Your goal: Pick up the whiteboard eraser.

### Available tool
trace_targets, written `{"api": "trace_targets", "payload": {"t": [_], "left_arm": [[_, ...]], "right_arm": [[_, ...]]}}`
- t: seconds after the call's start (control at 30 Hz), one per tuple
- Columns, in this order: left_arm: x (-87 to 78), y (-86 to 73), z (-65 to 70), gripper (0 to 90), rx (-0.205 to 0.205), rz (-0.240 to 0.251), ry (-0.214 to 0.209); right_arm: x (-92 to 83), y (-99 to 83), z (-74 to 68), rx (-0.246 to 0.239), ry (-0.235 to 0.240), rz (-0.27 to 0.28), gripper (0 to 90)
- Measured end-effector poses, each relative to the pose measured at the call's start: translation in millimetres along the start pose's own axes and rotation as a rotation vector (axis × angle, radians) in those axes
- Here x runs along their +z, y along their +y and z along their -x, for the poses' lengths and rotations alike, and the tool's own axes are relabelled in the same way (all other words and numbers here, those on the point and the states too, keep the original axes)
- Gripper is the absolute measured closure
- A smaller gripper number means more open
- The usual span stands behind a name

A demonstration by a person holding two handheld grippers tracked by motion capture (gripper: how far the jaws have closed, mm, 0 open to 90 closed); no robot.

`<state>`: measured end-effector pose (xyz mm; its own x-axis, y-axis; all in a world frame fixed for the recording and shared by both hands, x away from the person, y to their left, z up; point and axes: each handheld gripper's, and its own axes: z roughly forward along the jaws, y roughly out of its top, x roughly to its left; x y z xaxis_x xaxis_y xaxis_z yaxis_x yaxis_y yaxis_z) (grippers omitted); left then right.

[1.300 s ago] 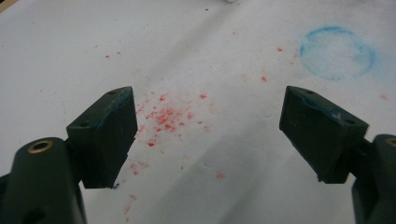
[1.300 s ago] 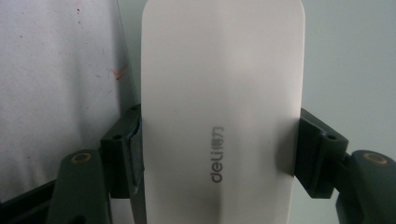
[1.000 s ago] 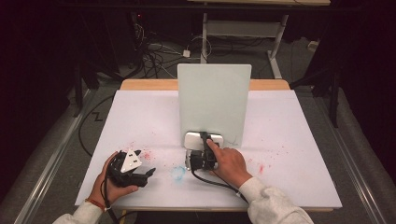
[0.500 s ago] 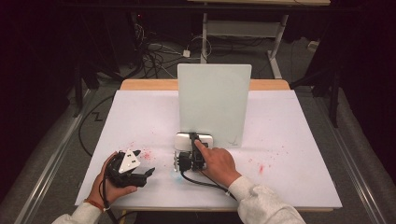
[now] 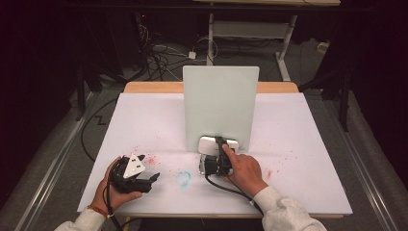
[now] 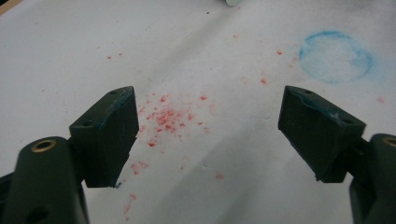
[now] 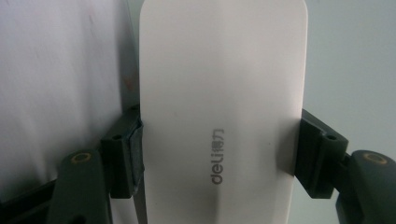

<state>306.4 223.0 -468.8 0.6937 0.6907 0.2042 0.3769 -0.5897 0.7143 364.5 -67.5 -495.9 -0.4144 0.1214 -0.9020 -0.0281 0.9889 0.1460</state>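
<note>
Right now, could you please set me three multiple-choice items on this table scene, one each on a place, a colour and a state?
1. Where is the white eraser?
A. between the right gripper's jaws, at the foot of the upright board
B. beside the left gripper
C. on the floor

2. What colour is the smudged ring on the table sheet?
A. green
B. blue
C. black

3. How do the left gripper's jaws stand?
A. shut on a pen
B. shut on nothing
C. open, with nothing between them

Answers:
1 A: the right gripper clamps the eraser on both sides against the board.
2 B: the ring is blue among red specks.
3 C: the left gripper has bare sheet between its jaws.
</note>
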Motion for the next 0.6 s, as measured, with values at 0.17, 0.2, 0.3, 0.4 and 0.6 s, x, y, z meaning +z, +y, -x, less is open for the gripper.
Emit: {"api": "trace_targets", "payload": {"t": [0.17, 0.2, 0.3, 0.4, 0.6], "left_arm": [[-0.2, 0.2, 0.0, 19.7, 0.000, 0.005, 0.000], [-0.3, 0.1, -0.1, 19.7, 0.000, 0.007, -0.001], [-0.4, -0.1, -0.9, 19.7, 0.000, 0.007, 0.000], [0.6, -1.0, -1.6, 19.7, -0.007, 0.008, 0.000], [-2.9, -3.7, -2.5, 19.7, -0.014, 0.005, 0.009]], "right_arm": [[-2.5, -18.3, 4.7, 0.023, 0.002, -0.026, 30.9], [-2.9, -20.9, 5.6, 0.028, 0.003, -0.029, 30.9], [-3.6, -27.2, 7.2, 0.032, 0.001, -0.034, 30.9], [-4.4, -34.8, 8.9, 0.036, 0.003, -0.040, 30.9], [-5.5, -44.9, 10.9, 0.042, 0.001, -0.047, 30.9]]}}
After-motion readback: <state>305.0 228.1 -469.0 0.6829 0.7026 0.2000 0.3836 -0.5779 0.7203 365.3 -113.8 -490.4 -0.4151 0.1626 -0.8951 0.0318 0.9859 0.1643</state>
